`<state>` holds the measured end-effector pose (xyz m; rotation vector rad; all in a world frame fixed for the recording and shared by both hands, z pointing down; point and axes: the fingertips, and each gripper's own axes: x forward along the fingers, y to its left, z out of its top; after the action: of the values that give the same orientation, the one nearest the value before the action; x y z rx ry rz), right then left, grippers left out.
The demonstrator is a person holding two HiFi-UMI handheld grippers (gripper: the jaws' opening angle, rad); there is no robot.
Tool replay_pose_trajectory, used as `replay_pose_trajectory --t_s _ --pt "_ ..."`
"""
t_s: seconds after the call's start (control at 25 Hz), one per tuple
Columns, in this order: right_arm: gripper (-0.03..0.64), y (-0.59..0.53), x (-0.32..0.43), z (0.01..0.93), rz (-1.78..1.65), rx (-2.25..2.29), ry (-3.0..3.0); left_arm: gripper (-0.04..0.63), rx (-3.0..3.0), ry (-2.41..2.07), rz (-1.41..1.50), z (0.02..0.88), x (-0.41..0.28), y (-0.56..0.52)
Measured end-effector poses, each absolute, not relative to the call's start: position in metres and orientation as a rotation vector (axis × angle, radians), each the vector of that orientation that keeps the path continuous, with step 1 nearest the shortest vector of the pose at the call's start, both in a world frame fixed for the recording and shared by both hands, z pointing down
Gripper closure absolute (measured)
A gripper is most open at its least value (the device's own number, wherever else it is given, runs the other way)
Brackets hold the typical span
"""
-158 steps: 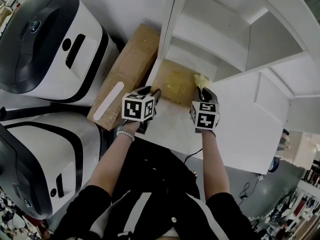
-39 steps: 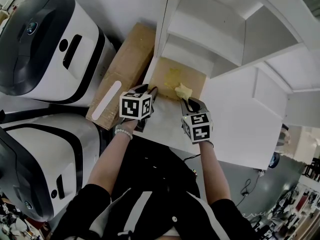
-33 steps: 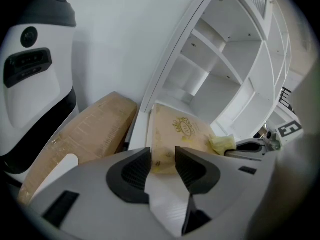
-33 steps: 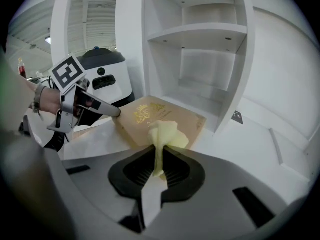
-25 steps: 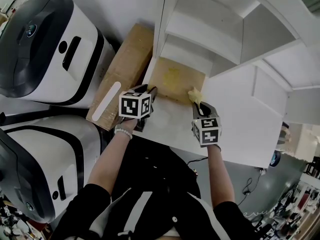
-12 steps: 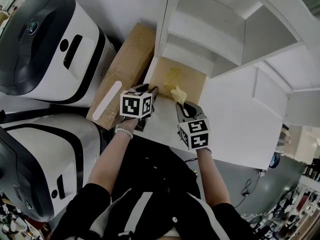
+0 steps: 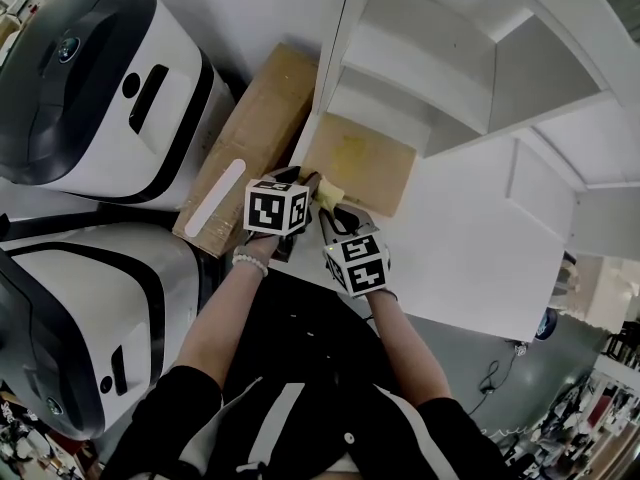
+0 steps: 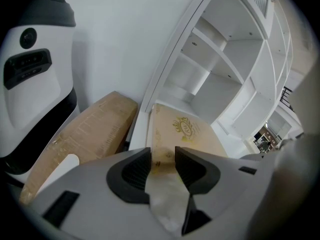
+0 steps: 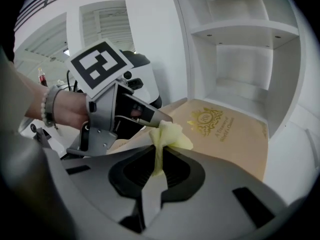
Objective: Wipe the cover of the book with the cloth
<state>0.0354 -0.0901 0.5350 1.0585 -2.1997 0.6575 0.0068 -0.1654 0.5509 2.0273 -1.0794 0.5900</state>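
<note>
At the far left, two big white machines with dark grey panels (image 7: 90, 88) are standing side by side, and a long brown cardboard box (image 7: 250, 138) is lying just to their right, against the edge of the white worktop (image 7: 480, 258). The left claw (image 8: 162, 156) is pointing down at the near left corner of the flat tan book with a gold emblem on its cover (image 7: 365, 163). Its jaws are standing apart and released, with that edge of the cover showing between them. The book is lying on the worktop at the foot of the white open shelf unit (image 7: 450, 58), and its far end is reaching under the lowest shelf. Just right of the left claw, the right claw (image 9: 159, 161) is clenching a small pale yellow cloth (image 9: 170, 133). The bunched tuft is sticking out past its tips. It is sitting at the book's near left corner, right beside the left claw's tip.
</note>
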Motion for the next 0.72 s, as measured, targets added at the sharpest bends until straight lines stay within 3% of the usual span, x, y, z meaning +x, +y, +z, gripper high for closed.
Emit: replay_pose_trajectory --t_s 0.72 --pt "0.580 -0.088 0.086 0.554 0.728 1.126 -2.114 0.442 2.039 -1.071 0.605 0.551 0.007 -0.165"
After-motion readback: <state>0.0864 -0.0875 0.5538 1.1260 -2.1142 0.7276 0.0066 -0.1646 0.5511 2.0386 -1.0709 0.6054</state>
